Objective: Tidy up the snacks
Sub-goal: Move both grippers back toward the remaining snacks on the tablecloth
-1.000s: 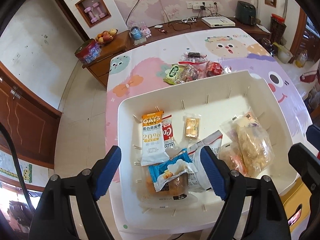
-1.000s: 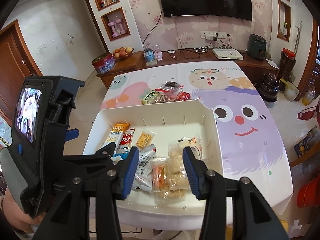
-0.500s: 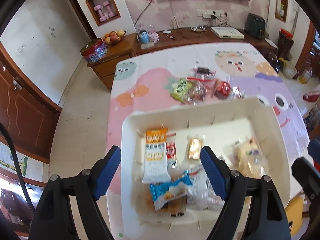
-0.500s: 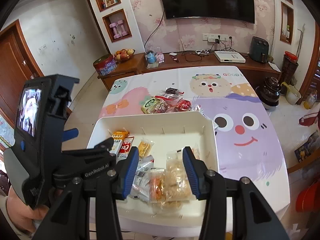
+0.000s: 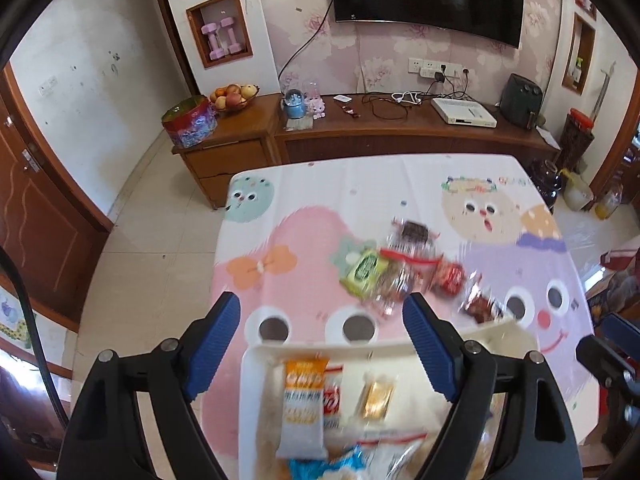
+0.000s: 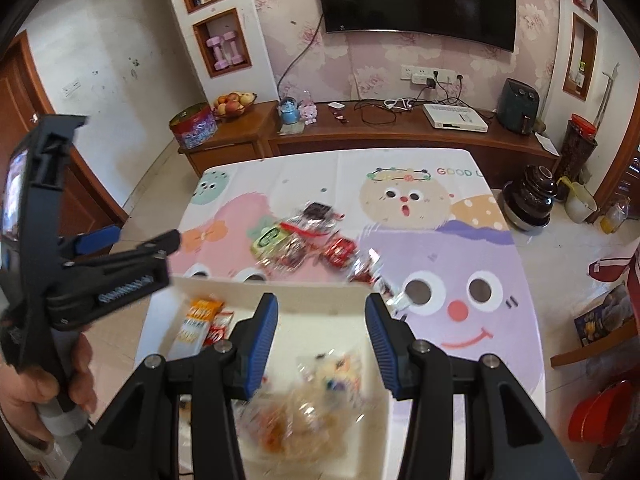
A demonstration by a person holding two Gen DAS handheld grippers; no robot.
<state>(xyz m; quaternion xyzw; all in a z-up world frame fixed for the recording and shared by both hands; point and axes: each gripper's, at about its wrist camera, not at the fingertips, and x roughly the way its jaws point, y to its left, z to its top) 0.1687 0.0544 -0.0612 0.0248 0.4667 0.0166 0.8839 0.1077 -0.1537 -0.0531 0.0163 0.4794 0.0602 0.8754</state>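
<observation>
Snacks (image 5: 400, 268), crinkly plastic packets, sit loose on the cartoon tablecloth (image 5: 304, 240) beyond our white rectangular tray (image 6: 280, 296), more inside, too blurry to count. Left gripper (image 5: 322, 344) is spreading wider, right gripper (image 6: 322, 340) about half open, both holding nothing.

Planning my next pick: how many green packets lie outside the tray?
1: the green packet at the left end of the loose pile on the tablecloth, beyond the white tray. Blurred, overlapping wrappers may hide another.
</observation>
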